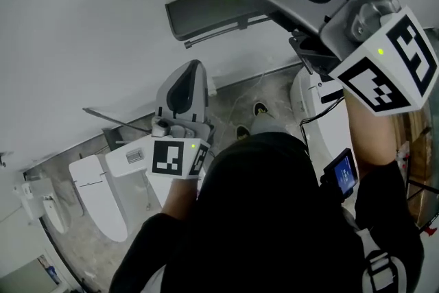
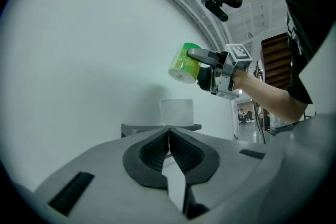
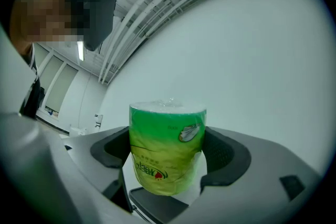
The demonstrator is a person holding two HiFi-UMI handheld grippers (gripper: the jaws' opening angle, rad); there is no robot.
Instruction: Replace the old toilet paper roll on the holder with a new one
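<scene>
New toilet paper roll [image 3: 167, 139], in green wrapping, upright between the jaws of the right gripper [image 2: 192, 64], which grip it on both sides; in the head view it is raised against the white wall [image 1: 82, 24], above and in front of the grey holder [image 1: 206, 14] fixed to that wall; a white roll [image 2: 177, 111] shows in the left gripper view just above the holder's flat top, below the green one and apart from it; whether it rests on the top cannot be told; left gripper [image 2: 169, 136] lower, near the person's body, its jaws pressed together with nothing between them, pointing towards the holder; below in the head view, a white toilet [image 1: 96, 195] on the mottled grey floor [image 1: 264, 89].
</scene>
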